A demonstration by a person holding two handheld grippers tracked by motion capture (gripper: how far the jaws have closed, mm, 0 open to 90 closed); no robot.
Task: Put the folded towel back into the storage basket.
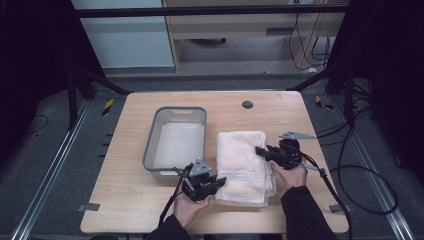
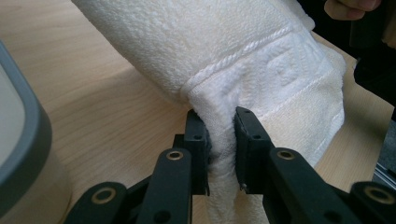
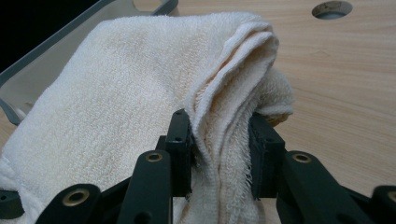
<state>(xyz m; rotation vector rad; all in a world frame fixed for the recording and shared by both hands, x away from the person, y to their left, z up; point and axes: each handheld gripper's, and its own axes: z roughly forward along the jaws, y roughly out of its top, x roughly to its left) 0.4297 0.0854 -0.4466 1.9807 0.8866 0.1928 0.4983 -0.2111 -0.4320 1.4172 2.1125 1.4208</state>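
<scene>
Left gripper (image 1: 220,182) pinches the towel's (image 1: 243,162) near corner; right gripper (image 1: 261,151) clamps its layered right edge. Towel lies folded on the desk (image 1: 125,200), seemingly touching the bin (image 1: 176,137).

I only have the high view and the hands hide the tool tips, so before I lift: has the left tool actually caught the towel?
Observer: Yes. In the left gripper view the left tool has its jaws pinched on a fold of the towel, just below its corded band.
Operator: And the right tool?
Observer: In the right gripper view the right tool is shut on several stacked towel layers at a folded edge.
Operator: Is the bin close to the left tool?
Observer: The grey bin has its rounded corner at the left edge of the left gripper view, apart from the jaws, with bare table between.
</scene>
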